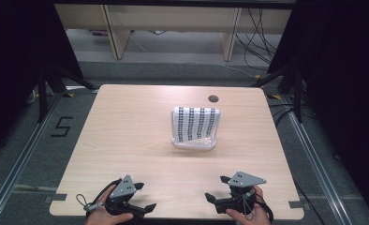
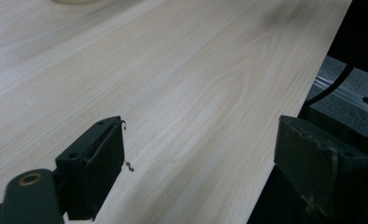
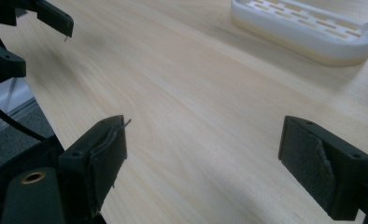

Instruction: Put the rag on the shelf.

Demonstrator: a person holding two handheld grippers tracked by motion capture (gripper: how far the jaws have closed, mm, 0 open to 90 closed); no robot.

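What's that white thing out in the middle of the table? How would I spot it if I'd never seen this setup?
Start from the pale wooden table and look just right of its centre, below the small dark round hole near the far edge. There sits a white slotted plastic tray holding a white cloth with black dotted stripes. It is the one item lying on the tabletop, well beyond both open black tongs at the near edge.

The person's hands (image 1: 108, 216) are cut off by the bottom edge in the high view. The white tray (image 3: 308, 29) runs off the top and right edges in the right gripper view. The striped thing (image 1: 196, 123) in it is too small to tell.
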